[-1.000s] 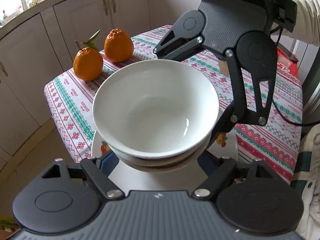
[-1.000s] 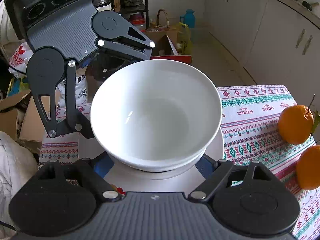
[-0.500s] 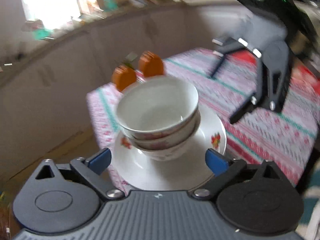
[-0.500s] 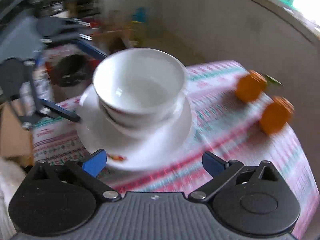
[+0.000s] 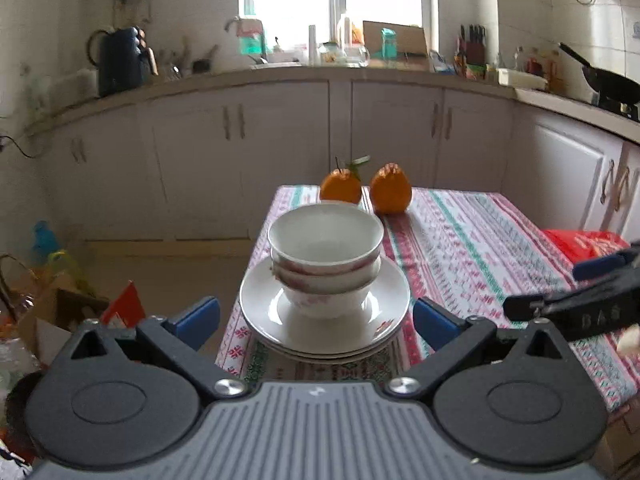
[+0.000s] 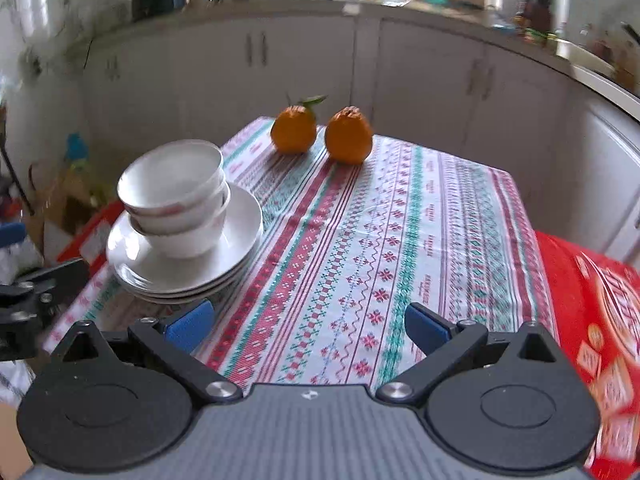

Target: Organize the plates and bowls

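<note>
Over on the near-left corner of the table [image 6: 400, 240], the stack of bowls [image 5: 325, 256] sits nested on the stack of plates [image 5: 325, 320], and honestly it looks pretty much sorted already. Both tools are empty with their jaws spread wide.

The left gripper [image 5: 316, 318] looks straight at the pile: plates dead ahead between its blue tips, just beyond them, bowls centered on top. The right gripper [image 6: 306, 326] is off to the side, aimed at bare tablecloth, so the pile lies up and to its left. Round stuff, so no long axis to fuss over, just the rims. If anything still needs nudging, I'd guess the left one is the closer and better lined up.

Compared to a second ago, big change: both grippers were right up against the bowls from opposite sides, top bowl filling the view. Now they've pulled back and leveled out, and the whole pile is visible, untouched. The two oranges [image 6: 320, 134] at the far end haven't budged. A red box [image 6: 592, 320] sits off the right edge.
</note>
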Motion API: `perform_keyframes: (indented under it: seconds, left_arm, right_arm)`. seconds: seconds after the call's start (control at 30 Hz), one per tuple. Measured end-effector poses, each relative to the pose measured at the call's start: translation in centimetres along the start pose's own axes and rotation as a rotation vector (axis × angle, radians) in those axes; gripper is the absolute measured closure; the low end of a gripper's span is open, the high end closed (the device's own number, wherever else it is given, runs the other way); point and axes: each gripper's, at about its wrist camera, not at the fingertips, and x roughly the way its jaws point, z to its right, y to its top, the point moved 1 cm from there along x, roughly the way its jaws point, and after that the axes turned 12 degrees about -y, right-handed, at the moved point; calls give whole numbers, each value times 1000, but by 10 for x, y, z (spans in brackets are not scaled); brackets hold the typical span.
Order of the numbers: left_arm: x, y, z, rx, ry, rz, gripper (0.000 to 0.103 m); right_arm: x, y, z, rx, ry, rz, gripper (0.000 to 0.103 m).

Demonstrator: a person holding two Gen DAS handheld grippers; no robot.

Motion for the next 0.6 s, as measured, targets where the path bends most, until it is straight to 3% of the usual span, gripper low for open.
perform_keyframes:
  seconds: [0.13,0.3,0.6]
  left_arm:
    - [-20,0,16,-4,19,25,1]
    - [-26,-1,20,-52,40,28,1]
    - [-25,-2,24,-57,69,27,1]
  right_arm:
    - [-27,-6,-6,-10,-85,85,0]
    - [-46,-10,-5,22,-110,155,0]
    - [-48,-14,-6,36,-128,172,0]
